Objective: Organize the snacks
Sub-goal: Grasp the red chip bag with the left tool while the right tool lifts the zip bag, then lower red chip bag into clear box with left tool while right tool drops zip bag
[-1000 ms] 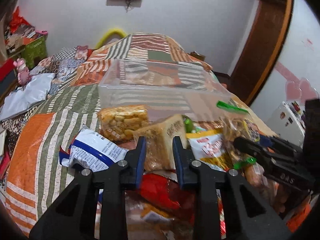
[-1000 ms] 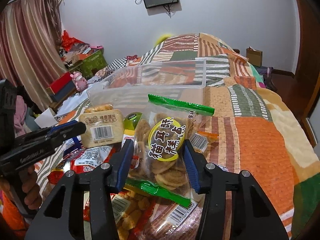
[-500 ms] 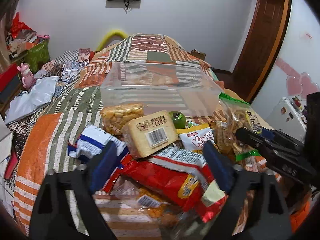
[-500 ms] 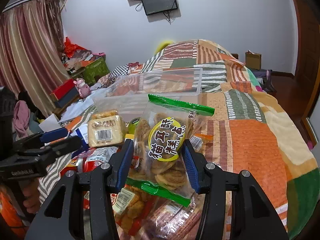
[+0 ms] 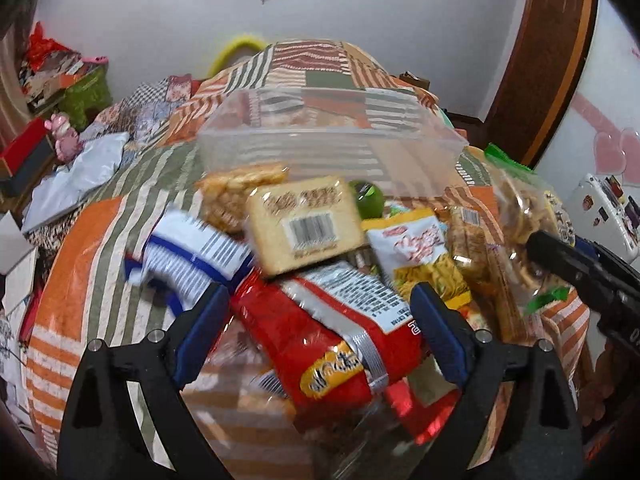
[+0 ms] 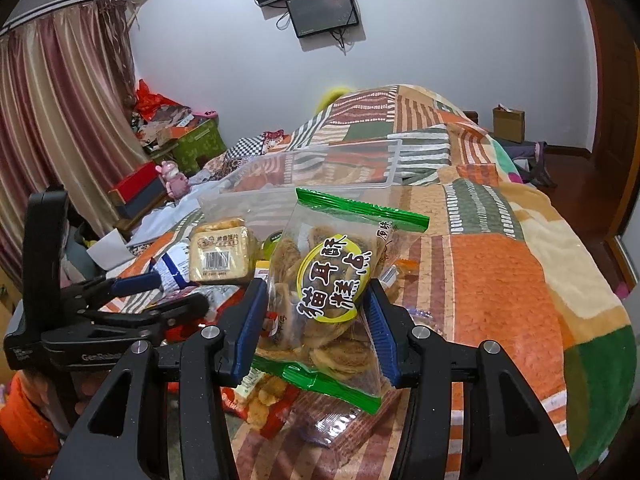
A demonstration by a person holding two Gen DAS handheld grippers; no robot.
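My right tongs (image 6: 316, 330) are clamped on the clear cookie bag (image 6: 336, 284) with the green strips top and bottom — one blue pad presses each side, and the bag stands upright between them, lifted above the pile. Beyond it the clear plastic bin (image 6: 320, 176) sits on the patchwork quilt (image 6: 500, 280), its near wall just behind the heap of snacks.

My left tongs (image 5: 320, 332) stand wide apart, gripping nothing. Between the two blue pads lies the red packet (image 5: 320, 344) with a silver band and a yellow patch, though neither pad touches it as far as I can see. Just past it the tan biscuit block (image 5: 304, 224) with a barcode rests tilted on top of the pile, and the blue-and-white wrapper (image 5: 188, 256) lies to its left, blurred. A bag of puffed yellow pieces (image 5: 236, 196) sits behind the block, touching the bin's front wall, and a small green round thing (image 5: 370, 200) peeks out beside it. To the right a yellow-and-white pouch (image 5: 416, 256) lies near the cookie bag — the right tongs' black arm crosses that edge of the view.
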